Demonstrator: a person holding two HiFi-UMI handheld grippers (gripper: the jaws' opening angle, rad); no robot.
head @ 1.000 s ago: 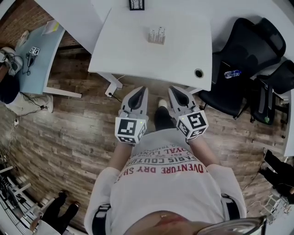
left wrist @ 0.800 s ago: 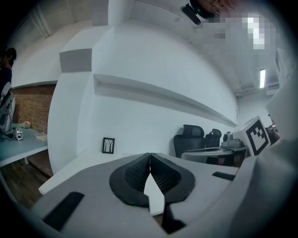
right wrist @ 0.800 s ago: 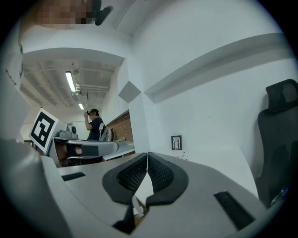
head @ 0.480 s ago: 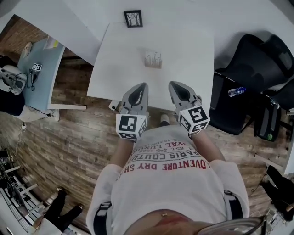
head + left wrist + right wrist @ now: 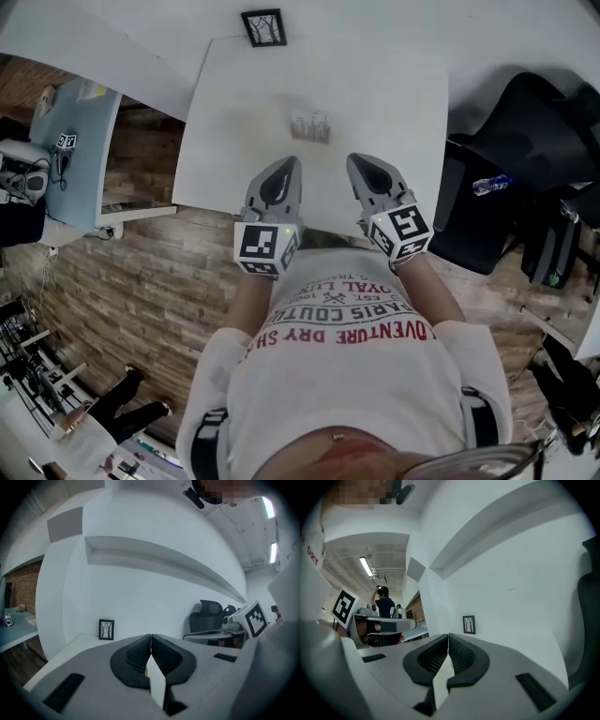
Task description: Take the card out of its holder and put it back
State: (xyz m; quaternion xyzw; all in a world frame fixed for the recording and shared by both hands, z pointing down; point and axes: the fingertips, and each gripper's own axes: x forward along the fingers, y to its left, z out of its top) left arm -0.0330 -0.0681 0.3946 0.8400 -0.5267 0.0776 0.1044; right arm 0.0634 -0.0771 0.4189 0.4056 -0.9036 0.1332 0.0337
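Both grippers have advanced from above the wooden floor [image 5: 159, 281] a second ago to reach over the near edge of the white desk [image 5: 234, 103], which now fills more of the head view. The left gripper [image 5: 284, 162] and the right gripper [image 5: 361, 159] point side by side toward the far edge, each with its jaws pressed together and nothing between them, as the left gripper view [image 5: 151, 641] and the right gripper view [image 5: 448, 641] both show. The card holder [image 5: 311, 126], small and clear, stands near the middle of the desk, ahead of the two grippers and between their lines, apart from both; it is too blurred to pick out the card from the holder. A black-framed picture [image 5: 264, 26] leans at the desk's far edge against the white wall, seen again in the left gripper view [image 5: 106, 629] and the right gripper view [image 5: 468, 624]. A black office chair [image 5: 525, 131] stands just beyond the desk's right edge.
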